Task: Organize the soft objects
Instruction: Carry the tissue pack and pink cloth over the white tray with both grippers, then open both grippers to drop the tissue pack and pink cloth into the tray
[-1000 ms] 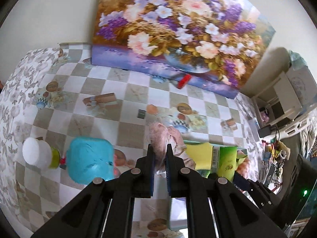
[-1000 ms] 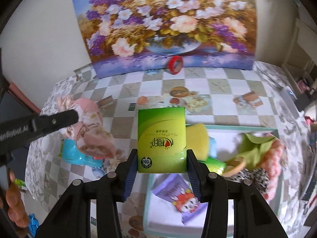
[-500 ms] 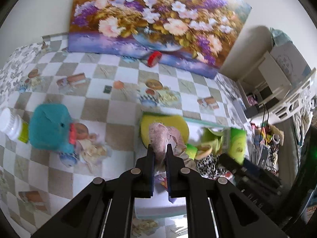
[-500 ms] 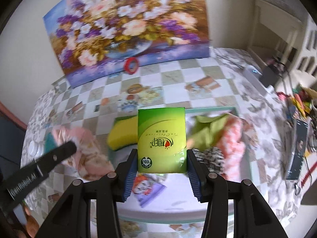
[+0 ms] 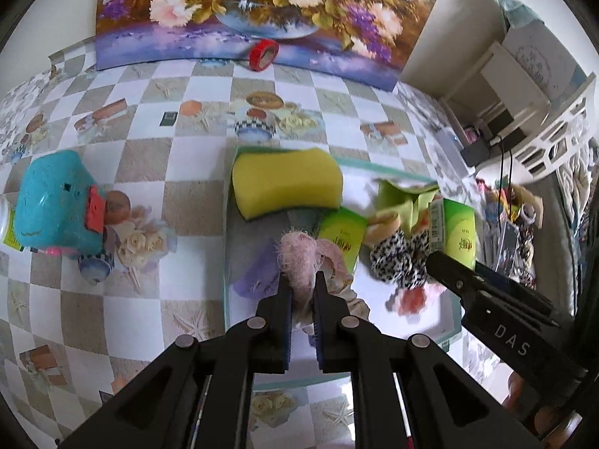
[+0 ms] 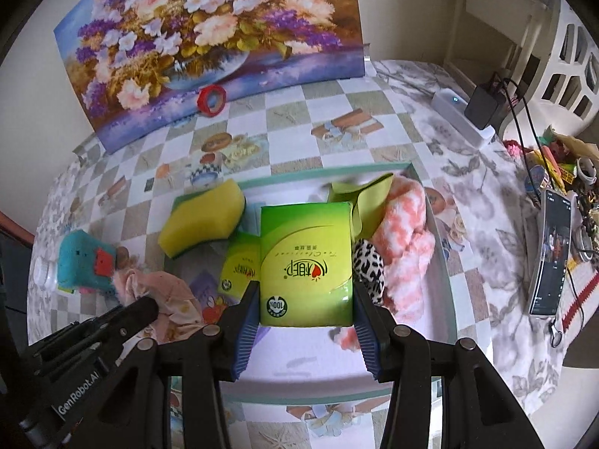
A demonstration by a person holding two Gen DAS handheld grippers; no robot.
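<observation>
The left tool pinches a fuzzy pink cloth over the shallow white tray with teal rim, near its left edge. The right tool clamps a green tissue pack above the tray's middle, between a yellow sponge and a coral-and-white plush cloth.

table (checkered cloth) | tray | tape roll | possibly phone

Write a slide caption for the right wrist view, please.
Right gripper holds a green tissue pack above a tray of soft items.
</observation>
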